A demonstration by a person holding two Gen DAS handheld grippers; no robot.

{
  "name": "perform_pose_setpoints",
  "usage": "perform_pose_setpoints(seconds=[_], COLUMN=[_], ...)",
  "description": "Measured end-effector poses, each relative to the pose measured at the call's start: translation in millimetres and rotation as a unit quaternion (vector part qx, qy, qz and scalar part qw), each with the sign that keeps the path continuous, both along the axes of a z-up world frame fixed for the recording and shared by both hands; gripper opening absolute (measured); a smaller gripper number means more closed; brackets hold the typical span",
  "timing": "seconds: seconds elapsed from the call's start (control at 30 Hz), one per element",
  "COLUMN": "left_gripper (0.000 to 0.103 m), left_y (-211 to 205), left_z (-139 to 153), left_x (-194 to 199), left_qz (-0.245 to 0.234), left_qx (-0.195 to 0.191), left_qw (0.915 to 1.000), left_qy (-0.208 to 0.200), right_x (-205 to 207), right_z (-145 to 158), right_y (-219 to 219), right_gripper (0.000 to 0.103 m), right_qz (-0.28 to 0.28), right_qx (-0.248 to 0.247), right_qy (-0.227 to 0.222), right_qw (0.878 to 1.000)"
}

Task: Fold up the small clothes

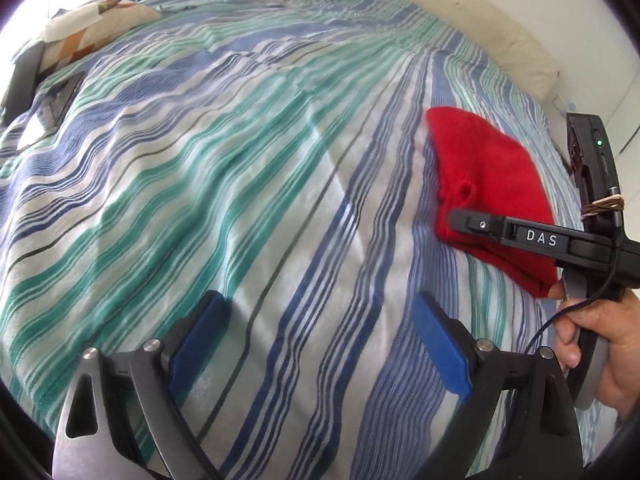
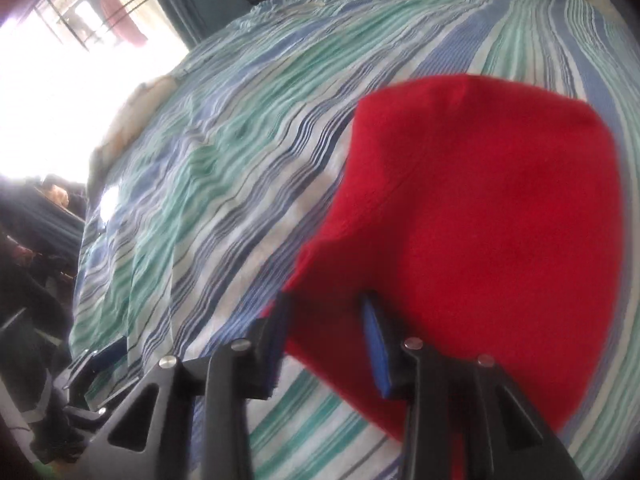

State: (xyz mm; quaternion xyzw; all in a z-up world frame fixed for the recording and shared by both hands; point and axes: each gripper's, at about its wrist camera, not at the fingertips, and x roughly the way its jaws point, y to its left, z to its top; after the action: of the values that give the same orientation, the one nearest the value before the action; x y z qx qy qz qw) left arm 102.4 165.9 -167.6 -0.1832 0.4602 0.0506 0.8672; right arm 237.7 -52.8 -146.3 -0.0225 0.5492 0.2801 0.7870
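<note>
A small red garment point(image 1: 492, 184) lies folded flat on the striped bed cover point(image 1: 240, 160) at the right. It fills the right half of the right wrist view point(image 2: 480, 208). My left gripper point(image 1: 320, 320) is open and empty, above bare cover to the left of the garment. My right gripper point(image 2: 326, 320) is open, its blue-padded fingers point(image 2: 376, 344) standing either side of the garment's near left corner. In the left wrist view the right gripper point(image 1: 464, 216) reaches over the garment's near edge, held by a hand point(image 1: 600, 344).
A patterned pillow point(image 1: 88, 28) and a dark flat device point(image 1: 60, 96) lie at the far left of the bed. A cream wall or headboard point(image 1: 500, 20) runs along the far right. A bright window point(image 2: 60, 60) and dark clutter point(image 2: 36, 240) are at the left.
</note>
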Motion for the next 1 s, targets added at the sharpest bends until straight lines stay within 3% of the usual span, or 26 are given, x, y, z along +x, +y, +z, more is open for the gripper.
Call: perform_pose_setpoints(seconds=[0.1, 0.2, 0.3, 0.4, 0.5, 0.53, 0.63, 0.67, 0.73, 0.77, 0.9, 1.0], left_gripper=[0.095, 0.095, 0.095, 0.095, 0.095, 0.095, 0.095, 0.095, 0.095, 0.095, 0.095, 0.095], left_y=[-3, -7, -15, -24, -33, -34, -31, -31, -35, -39, -62, -73], left_z=[-1, 1, 0, -4, -10, -8, 3, 9, 21, 28, 57, 66], left_x=[-1, 1, 2, 3, 2, 0, -10, -9, 3, 11, 37, 33], left_qz=[-0.003, -0.011, -0.019, -0.032, -0.049, -0.054, -0.067, -0.070, -0.089, -0.103, -0.132, -0.140], left_qx=[0.011, 0.012, 0.015, 0.034, 0.067, 0.072, 0.040, 0.026, -0.008, -0.020, 0.000, -0.005], left_qw=[0.9999, 0.9999, 0.9997, 0.9989, 0.9965, 0.9959, 0.9970, 0.9972, 0.9959, 0.9942, 0.9900, 0.9879], left_qy=[0.001, -0.002, -0.003, 0.001, 0.012, 0.014, 0.001, -0.005, -0.017, -0.024, -0.049, -0.065], right_x=[-20, -35, -56, -61, -58, -61, -76, -82, -100, -108, -127, -149], right_z=[4, 44, 70, 52, 1, -8, 1, 7, 16, 19, 17, 23], right_y=[9, -29, -76, -111, -122, -122, -131, -138, -151, -158, -186, -208], right_gripper=[0.039, 0.038, 0.038, 0.038, 0.039, 0.039, 0.044, 0.049, 0.069, 0.072, 0.072, 0.072], right_qz=[0.015, -0.010, -0.035, -0.067, -0.091, -0.095, -0.125, -0.136, -0.145, -0.147, -0.172, -0.206], right_qx=[-0.009, 0.042, 0.024, 0.011, 0.003, 0.000, 0.033, 0.048, 0.061, 0.058, 0.060, 0.076], right_qy=[-0.042, -0.066, -0.108, -0.088, -0.029, -0.033, -0.053, -0.051, -0.069, -0.080, -0.078, -0.095], right_qw=[0.999, 0.997, 0.993, 0.994, 0.995, 0.995, 0.990, 0.988, 0.985, 0.984, 0.980, 0.971])
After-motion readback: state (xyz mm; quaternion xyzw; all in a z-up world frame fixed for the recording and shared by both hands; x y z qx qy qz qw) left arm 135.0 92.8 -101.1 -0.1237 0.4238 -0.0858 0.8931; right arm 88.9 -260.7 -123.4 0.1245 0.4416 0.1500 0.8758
